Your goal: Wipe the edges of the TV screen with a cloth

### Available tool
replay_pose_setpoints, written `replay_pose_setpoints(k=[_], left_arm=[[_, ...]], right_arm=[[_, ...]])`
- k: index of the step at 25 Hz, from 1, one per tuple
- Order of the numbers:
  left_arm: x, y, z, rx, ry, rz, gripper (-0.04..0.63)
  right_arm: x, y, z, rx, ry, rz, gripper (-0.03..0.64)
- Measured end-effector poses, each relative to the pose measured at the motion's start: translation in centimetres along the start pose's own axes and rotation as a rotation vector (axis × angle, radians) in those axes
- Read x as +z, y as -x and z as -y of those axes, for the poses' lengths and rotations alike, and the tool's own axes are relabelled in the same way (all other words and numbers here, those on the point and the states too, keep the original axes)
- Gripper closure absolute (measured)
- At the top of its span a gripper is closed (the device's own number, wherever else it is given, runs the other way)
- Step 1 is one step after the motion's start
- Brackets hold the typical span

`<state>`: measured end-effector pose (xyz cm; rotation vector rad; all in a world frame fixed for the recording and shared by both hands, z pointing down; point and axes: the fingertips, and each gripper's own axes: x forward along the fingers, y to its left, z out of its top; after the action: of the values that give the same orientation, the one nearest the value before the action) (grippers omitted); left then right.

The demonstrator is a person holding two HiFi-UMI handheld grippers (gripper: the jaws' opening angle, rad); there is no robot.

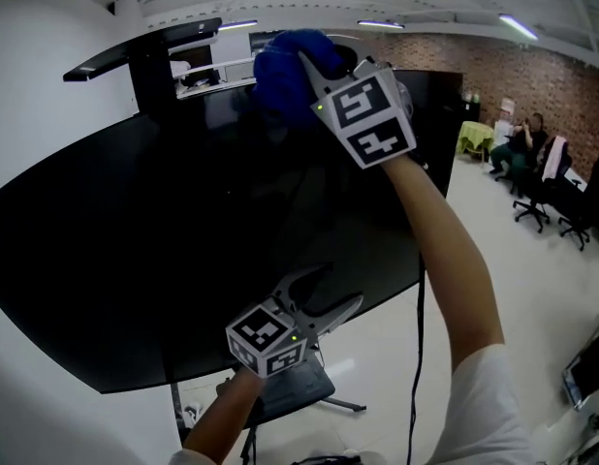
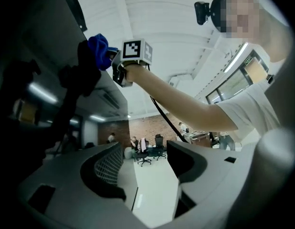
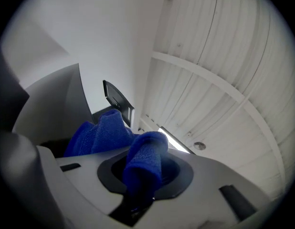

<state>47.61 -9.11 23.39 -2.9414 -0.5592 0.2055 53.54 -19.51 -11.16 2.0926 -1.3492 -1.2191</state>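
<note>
Right gripper (image 3: 143, 175): jaws clamped on a fold of the blue cloth (image 1: 283, 71), which sits bunched at the top edge of the TV screen (image 1: 154, 240). Left gripper (image 1: 331, 294): jaws wide apart, nothing between them, near the screen's lower edge.

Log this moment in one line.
right tool: shut on blue cloth, at TV screen top edge | left tool: open, empty
</note>
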Motion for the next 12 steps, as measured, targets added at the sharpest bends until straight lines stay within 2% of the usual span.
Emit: replay_pose_setpoints(k=[5,9,12], left_arm=[[-1.7,-5.8,3.5,-0.123,0.019,-0.006,0.327],[-5.4,-10.7,4.9,-0.211,0.047,-0.009,0.327],[-8.6,-13.4,6.2,-0.242,0.066,-0.013,0.327]], right_arm=[[-8.6,4.7,8.8,-0.147,0.091,-0.172,0.528],[-18.2,8.4,17.2,-0.293,0.037,-0.32,0.526],[-23.5,10.7,21.3,-0.372,-0.031,-0.382,0.526]])
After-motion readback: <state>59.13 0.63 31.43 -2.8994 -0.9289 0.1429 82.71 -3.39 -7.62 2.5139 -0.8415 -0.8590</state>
